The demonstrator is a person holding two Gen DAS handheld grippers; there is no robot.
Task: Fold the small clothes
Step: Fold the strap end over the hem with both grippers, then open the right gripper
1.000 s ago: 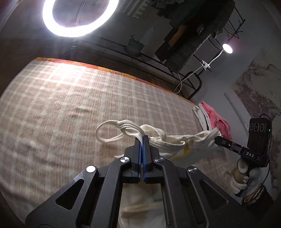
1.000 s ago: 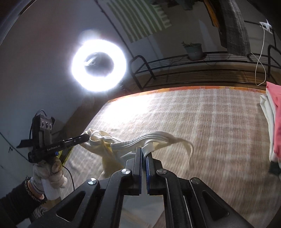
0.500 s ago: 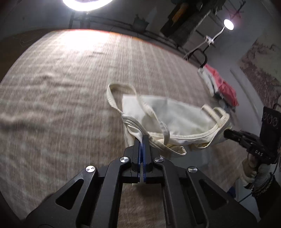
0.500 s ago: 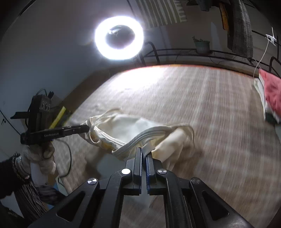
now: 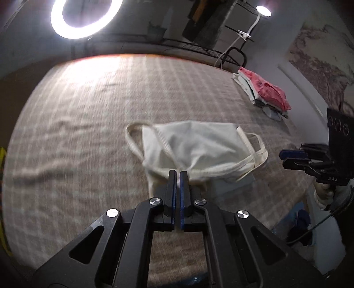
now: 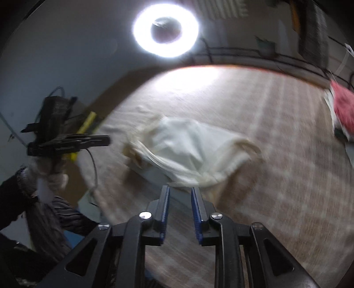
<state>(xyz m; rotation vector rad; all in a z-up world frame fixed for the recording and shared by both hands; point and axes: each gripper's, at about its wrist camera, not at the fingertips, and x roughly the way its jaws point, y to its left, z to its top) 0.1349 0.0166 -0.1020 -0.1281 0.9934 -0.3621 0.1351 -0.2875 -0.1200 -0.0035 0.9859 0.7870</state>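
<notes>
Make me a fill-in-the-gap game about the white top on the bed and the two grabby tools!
The cream white strappy top lies on the ____ checked bedcover.
The right tool has its jaws ____.
The folded clothes pile has a ____ garment on top.
The round light is shaped like a ____.

Answers: beige; open; pink; ring

The right gripper (image 6: 179,192) hangs with its blue-lined jaws parted, empty, just short of the cream garment (image 6: 190,150) spread on the checked cloth (image 6: 276,137). To its left the left gripper (image 6: 106,140) hovers beside the garment's edge. A ring light (image 6: 166,30) glows ahead.
</notes>
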